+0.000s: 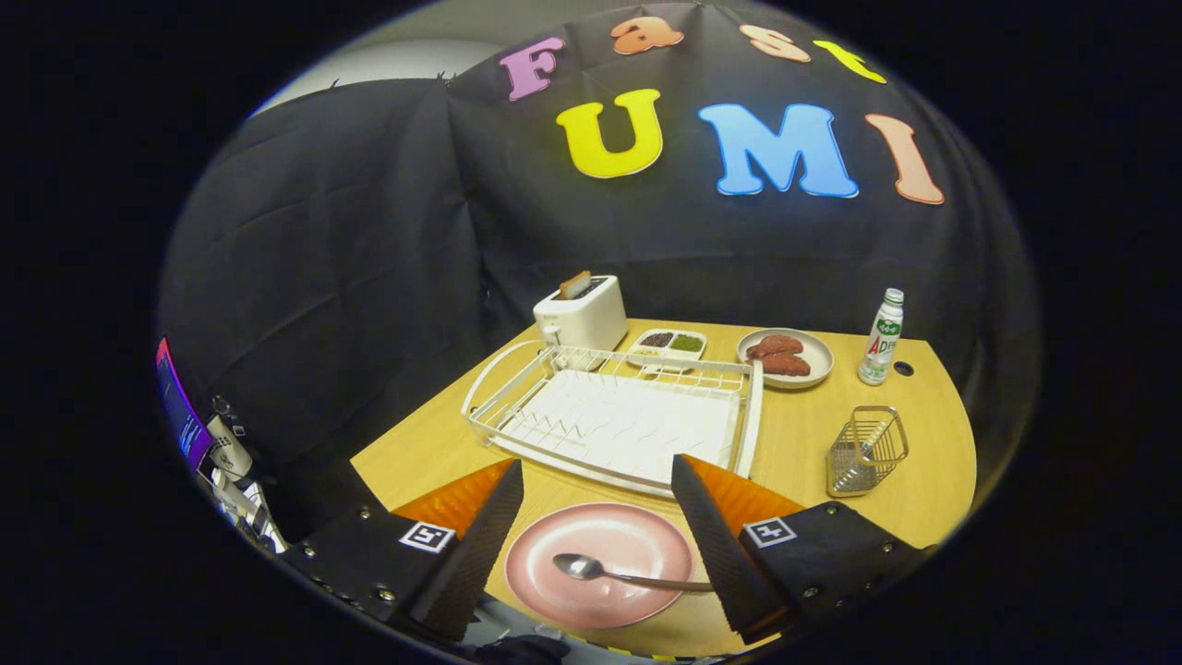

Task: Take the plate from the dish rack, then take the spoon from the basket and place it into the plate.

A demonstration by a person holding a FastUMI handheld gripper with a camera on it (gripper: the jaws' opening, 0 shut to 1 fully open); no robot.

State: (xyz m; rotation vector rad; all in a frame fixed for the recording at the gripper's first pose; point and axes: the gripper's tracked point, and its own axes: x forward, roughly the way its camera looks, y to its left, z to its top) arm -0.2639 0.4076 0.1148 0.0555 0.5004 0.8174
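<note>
Pink plate (598,554), one spoon (591,569), jaws apart.

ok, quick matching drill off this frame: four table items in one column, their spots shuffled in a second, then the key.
Things:
1. spoon
2. pink plate
3. wire basket
4. toaster

Places:
A. beyond the dish rack, at the table's far edge
B. lying on the pink plate
C. standing to the right of the dish rack
D. on the table between the open fingers of the gripper

Pairs: 1-B, 2-D, 3-C, 4-A
</note>
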